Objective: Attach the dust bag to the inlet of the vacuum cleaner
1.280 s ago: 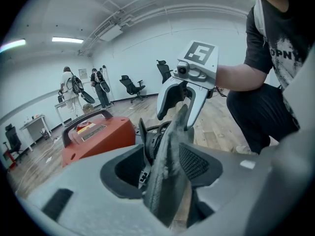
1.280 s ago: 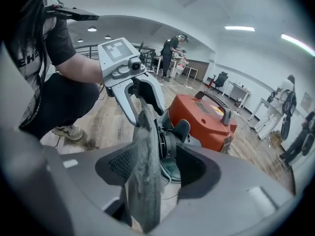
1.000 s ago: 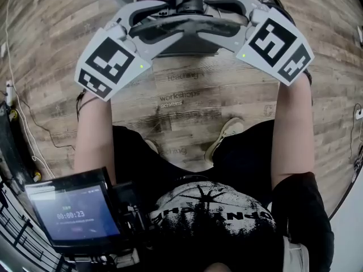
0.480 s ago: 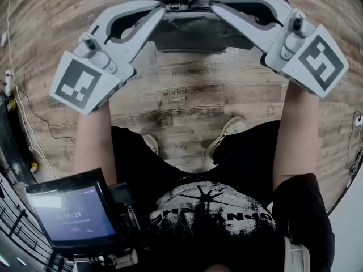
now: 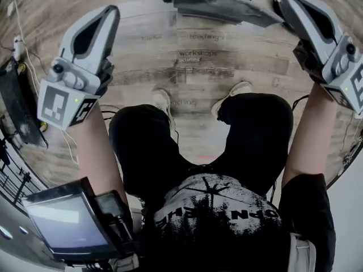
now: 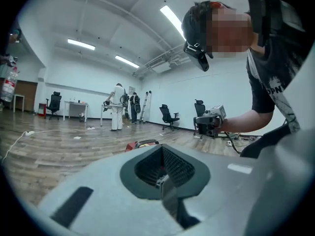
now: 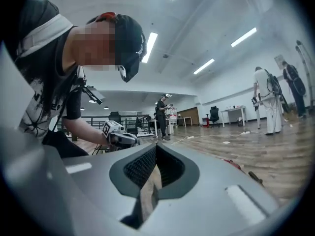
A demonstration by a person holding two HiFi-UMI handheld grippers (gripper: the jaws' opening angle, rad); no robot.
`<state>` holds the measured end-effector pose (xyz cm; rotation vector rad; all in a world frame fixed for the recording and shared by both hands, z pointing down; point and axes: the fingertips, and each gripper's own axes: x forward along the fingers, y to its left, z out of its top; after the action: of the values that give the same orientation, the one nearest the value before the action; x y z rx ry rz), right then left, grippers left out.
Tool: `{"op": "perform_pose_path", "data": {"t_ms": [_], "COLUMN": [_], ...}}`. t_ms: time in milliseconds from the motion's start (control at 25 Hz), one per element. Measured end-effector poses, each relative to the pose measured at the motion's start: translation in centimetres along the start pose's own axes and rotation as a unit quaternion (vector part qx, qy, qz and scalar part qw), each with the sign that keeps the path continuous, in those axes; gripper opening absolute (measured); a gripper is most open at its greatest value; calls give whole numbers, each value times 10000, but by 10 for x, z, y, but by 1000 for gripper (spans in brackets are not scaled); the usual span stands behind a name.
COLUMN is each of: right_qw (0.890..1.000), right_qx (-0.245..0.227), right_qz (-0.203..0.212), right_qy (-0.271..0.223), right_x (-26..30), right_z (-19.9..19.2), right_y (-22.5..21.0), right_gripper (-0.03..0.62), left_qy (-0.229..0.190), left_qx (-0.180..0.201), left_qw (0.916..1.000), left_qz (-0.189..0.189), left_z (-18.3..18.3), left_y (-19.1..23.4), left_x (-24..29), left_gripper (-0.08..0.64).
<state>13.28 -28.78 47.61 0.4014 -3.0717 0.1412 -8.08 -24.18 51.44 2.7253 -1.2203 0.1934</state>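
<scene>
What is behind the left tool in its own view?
A red vacuum on the floor, only its top showing; the shut, empty left tool covers the rest.

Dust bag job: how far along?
Done: cannot tell; only the grey edge of the vacuum cleaner shows in the head view, no bag visible. In hand: nothing; left tool and right tool are shut and empty, pointing across the room. Left: confirm the bag sits on the inlet.

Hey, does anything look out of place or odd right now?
Nothing looks spilled or broken. Oddly, the left tongs and right tongs are both shut on nothing, held wide apart, clear of the vacuum cleaner on the floor. No dust bag shows.
</scene>
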Motion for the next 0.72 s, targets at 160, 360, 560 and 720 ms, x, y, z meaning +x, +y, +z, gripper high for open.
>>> {"op": "perform_pose_path", "data": {"t_ms": [160, 360, 560, 720], "right_qw": [9990, 9970, 9961, 9966], "right_qx": [385, 587, 634, 466], "right_qz": [-49, 188, 340, 481], "right_qy": [214, 471, 516, 488], "right_x": [-14, -20, -30, -39], "right_z": [50, 121, 191, 252], "right_y": [33, 88, 120, 137], "right_gripper": [6, 6, 6, 6], "left_qy": [293, 413, 349, 91], "left_qx": [-436, -662, -829, -873], "left_qw": [9986, 9969, 9959, 9961], "left_qz": [107, -90, 26, 65], "left_z": [43, 112, 168, 232], "left_y": [-8, -40, -62, -88], "left_x": [-52, -87, -104, -107], "left_gripper": [3, 3, 3, 3]}}
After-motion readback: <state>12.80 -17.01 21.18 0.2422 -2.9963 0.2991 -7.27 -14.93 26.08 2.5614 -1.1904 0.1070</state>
